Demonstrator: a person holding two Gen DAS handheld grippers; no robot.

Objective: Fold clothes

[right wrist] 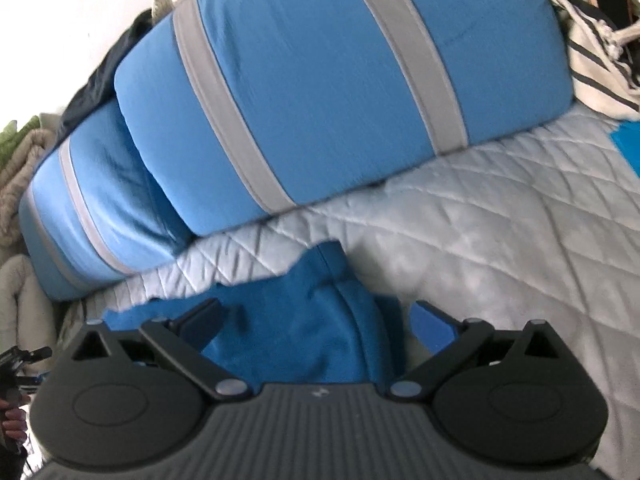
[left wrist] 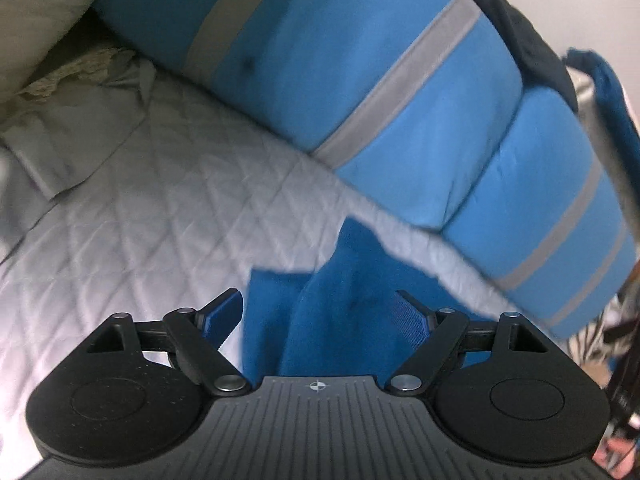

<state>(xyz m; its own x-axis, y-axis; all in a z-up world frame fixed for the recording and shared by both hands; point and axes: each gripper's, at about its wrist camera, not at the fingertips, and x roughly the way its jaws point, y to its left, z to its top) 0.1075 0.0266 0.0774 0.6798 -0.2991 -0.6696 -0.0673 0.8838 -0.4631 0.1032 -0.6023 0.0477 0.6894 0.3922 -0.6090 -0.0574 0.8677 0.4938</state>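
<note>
A deep blue fabric garment (left wrist: 320,320) lies bunched on a pale grey quilted bedcover (left wrist: 140,220). The left gripper (left wrist: 322,316) and the right gripper (right wrist: 316,328) both stand wide apart, cloth between their fingers, unpinched. Blue cushions with grey stripes (right wrist: 320,80) line the bed's far edge.

The left gripper (left wrist: 320,308) fills the lower part of its frame: a matte black and charcoal body with a ribbed central plate carrying a small white crosshair mark. Two round black housings flank it, each with a shallow circular disc. Black linkage arms pivot on silver rivets and end in blue textured pads (left wrist: 410,314). The right gripper (right wrist: 316,320) has the same ribbed plate, round housings and riveted links.
</note>
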